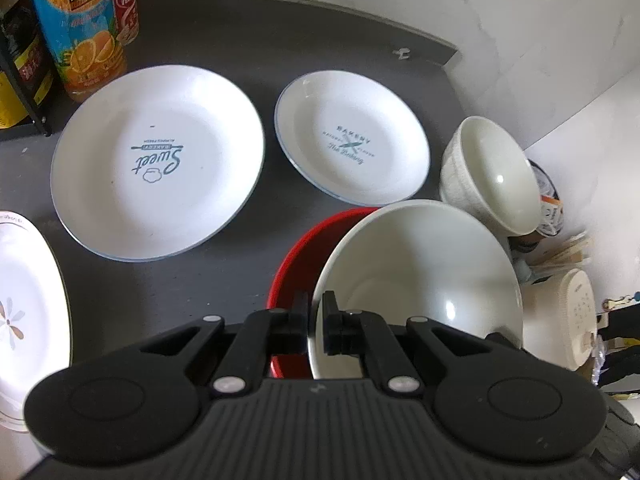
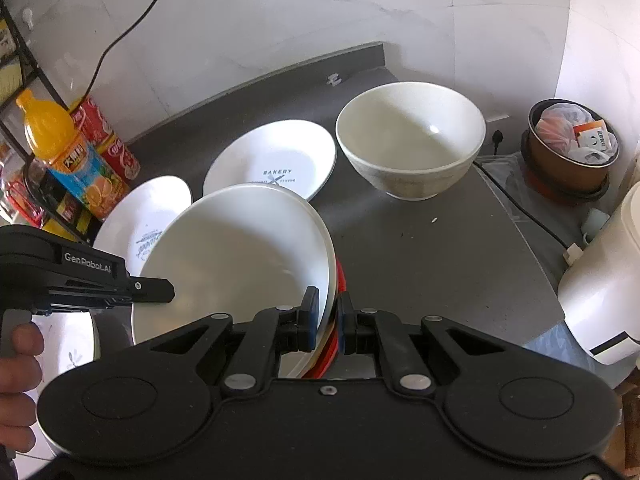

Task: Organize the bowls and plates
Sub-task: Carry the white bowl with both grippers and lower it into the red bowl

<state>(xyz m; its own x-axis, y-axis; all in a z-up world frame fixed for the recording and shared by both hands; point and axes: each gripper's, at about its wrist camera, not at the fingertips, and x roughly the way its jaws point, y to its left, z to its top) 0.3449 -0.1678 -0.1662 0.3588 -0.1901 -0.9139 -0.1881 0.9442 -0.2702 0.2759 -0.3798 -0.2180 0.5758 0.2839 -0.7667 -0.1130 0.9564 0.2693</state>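
Note:
A white bowl (image 1: 420, 280) leans tilted inside a red bowl (image 1: 296, 264) on the dark counter (image 1: 224, 264). My left gripper (image 1: 316, 300) is shut on the white bowl's near rim, one finger inside and one outside. In the right wrist view, my right gripper (image 2: 328, 300) is shut on the rims of the white bowl (image 2: 240, 256) and the red bowl (image 2: 340, 276) together. The left gripper (image 2: 160, 286) meets that bowl's left rim. A cream bowl (image 2: 412, 140) stands apart at the back right. The "Sweet" plate (image 1: 156, 160), "Bakery" plate (image 1: 352, 136) and a flower plate (image 1: 28, 300) lie flat.
An orange juice bottle (image 1: 80, 32) and red cans (image 1: 126, 12) stand by a black rack (image 1: 24, 92) at the back left. Off the counter's right edge are a white cooker (image 2: 600, 280), a lined bin (image 2: 572, 148) and a black cable (image 2: 524, 208). A hand (image 2: 16, 376) holds the left gripper.

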